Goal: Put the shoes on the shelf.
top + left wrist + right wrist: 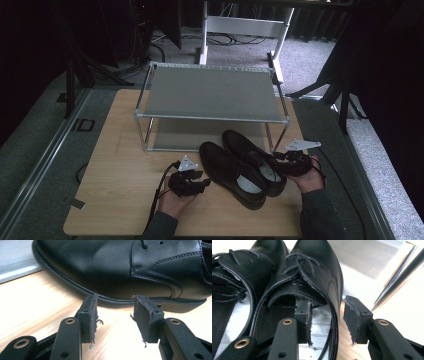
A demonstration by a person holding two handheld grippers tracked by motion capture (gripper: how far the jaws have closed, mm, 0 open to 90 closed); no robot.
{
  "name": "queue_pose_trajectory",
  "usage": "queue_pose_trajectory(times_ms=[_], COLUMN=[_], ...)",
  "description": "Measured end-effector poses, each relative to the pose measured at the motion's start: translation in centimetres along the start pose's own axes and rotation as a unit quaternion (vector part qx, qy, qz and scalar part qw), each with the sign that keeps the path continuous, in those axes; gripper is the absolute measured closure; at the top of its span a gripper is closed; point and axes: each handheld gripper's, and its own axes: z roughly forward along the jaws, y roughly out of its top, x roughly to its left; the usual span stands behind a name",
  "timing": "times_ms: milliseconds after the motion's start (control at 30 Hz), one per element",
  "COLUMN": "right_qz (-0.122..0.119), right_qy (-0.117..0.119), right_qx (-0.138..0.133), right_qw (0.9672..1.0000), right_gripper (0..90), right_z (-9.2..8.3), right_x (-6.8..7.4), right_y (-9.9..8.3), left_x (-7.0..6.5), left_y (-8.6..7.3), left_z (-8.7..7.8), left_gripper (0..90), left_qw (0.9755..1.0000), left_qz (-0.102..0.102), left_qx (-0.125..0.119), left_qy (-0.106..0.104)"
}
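Two black lace-up dress shoes lie side by side on the wooden table, the left shoe [227,172] and the right shoe [247,150], toes toward the rack. My left gripper [200,184] rests on the table just left of the left shoe [112,267]; its jaws [115,315] stand open with nothing between them, a short gap from the sole. My right gripper [278,159] is at the heel of the right shoe [317,270]. It is open [327,312], one jaw inside the shoe and one outside, the side wall between the pads without being pressed.
A metal two-tier shoe rack [210,92] stands at the back of the table [125,170], both shelves bare; its lower shelf [367,257] and a leg [399,272] lie just beyond the toes. Bare wood spreads to the left.
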Motion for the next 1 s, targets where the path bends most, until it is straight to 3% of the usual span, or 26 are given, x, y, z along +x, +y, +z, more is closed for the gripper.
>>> queue_pose_trajectory(times_ms=[633,1000], right_qz=[0.019,0.035], right_qy=[-0.007,-0.003], right_qx=[0.006,0.000], right_qw=[0.9998,0.9994], right_gripper=[50.1,46.9], right_z=[-1.2,-2.9], right_x=[0.8,2.3], right_y=[0.6,0.9], left_x=[1.0,1.0], left_y=[-0.7,-0.7], left_z=[-0.6,-0.6], left_gripper=[53.0,52.6], left_qw=[0.9997,0.9997], left_qz=[-0.016,-0.015], left_qx=[-0.001,0.000], left_qy=[0.017,0.019])
